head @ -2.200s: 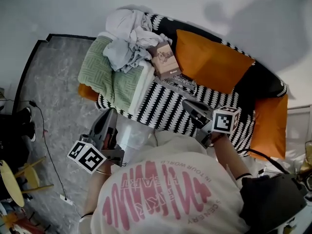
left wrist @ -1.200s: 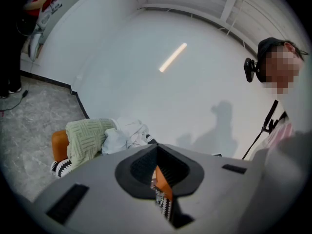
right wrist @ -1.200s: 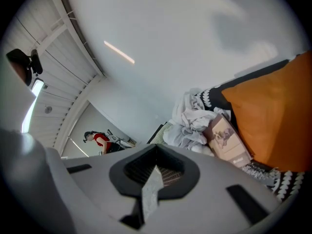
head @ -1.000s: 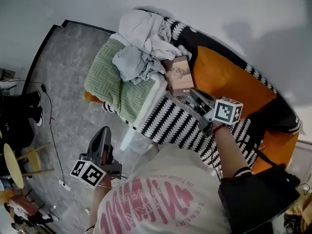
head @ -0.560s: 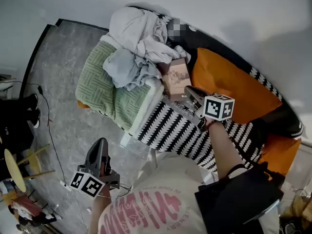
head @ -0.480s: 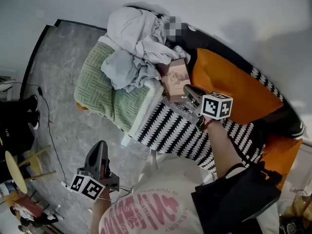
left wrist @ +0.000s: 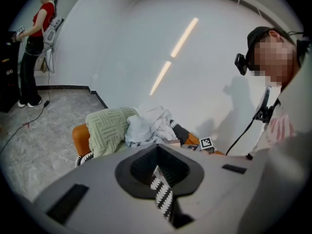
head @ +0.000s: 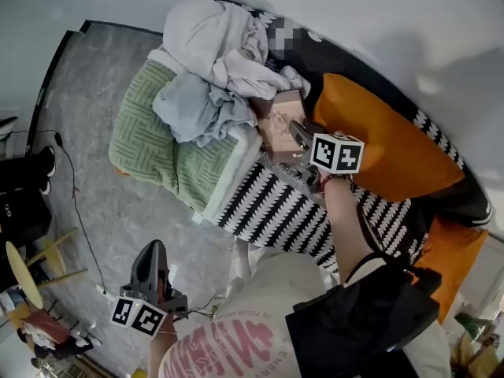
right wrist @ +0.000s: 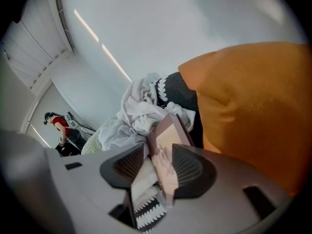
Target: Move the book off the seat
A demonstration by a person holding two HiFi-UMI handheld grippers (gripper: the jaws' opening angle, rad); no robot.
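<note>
A brown-covered book (head: 277,116) lies on the black-and-white striped seat (head: 268,205), wedged between a pile of clothes and an orange cushion. My right gripper (head: 296,129) has reached the book's near end. In the right gripper view the book (right wrist: 170,130) runs in between the jaws of the right gripper (right wrist: 157,159). They are opening, and a gap shows beside its edge. My left gripper (head: 153,250) hangs low over the grey floor, far from the sofa. In its own view the left gripper (left wrist: 157,149) has its tips together and holds nothing.
A heap of pale clothes (head: 216,50) and a green knitted blanket (head: 157,152) cover the seat's left end. A large orange cushion (head: 386,144) leans right of the book. A cable (head: 75,211) trails on the floor. A person (left wrist: 34,38) stands far off.
My right gripper has moved forward along the seat to the book, and its jaws have parted around the book's end. The left gripper has sunk lower and farther from the sofa.
</note>
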